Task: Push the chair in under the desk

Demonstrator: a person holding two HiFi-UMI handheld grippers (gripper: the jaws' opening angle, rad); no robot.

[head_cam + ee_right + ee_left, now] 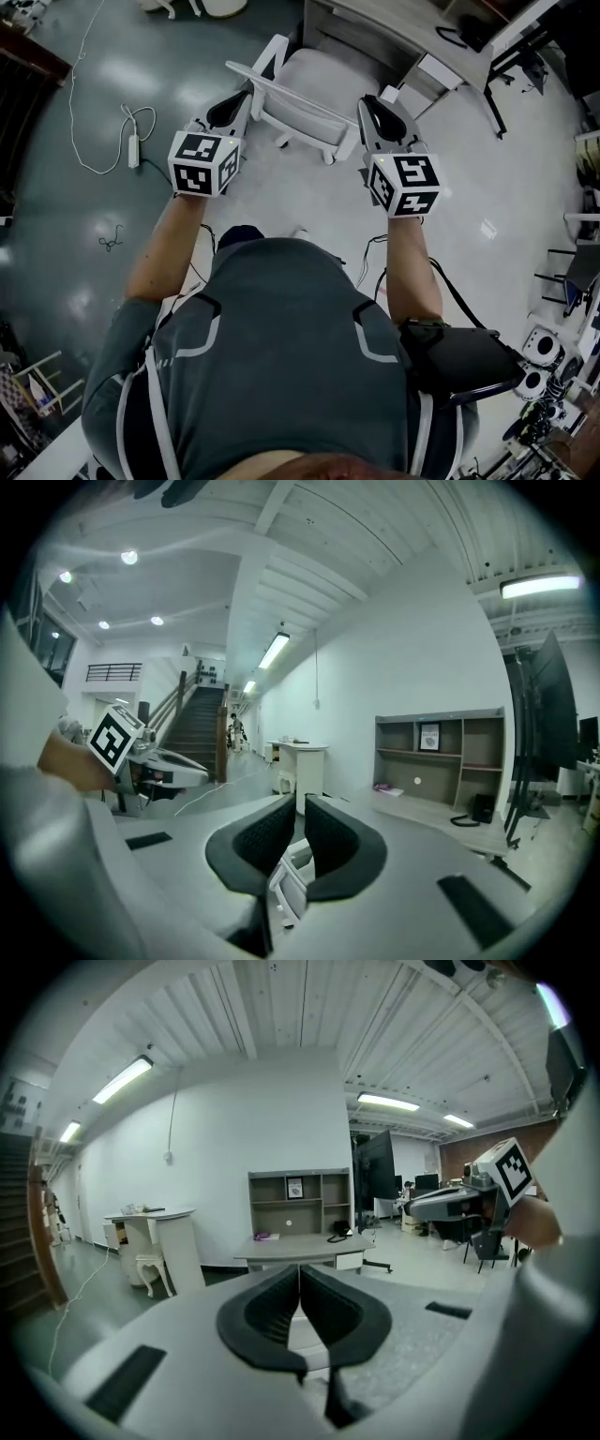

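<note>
Chair, white and slat-backed (314, 82), stands before the grey desk (403, 33), not under it. We see left gripper (236, 103) and right gripper (373, 111) both closed, empty, near its backrest. Grey shelf unit (254, 1206) holds a framed picture (294, 1188).

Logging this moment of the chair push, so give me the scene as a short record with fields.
chair: white, in front of the desk, backrest toward the person, not yet fully in
left gripper: shut, empty, at the backrest's left end; contact unclear
right gripper: shut, empty, at the backrest's right end; contact unclear
floor: power strip lies to the left
</note>
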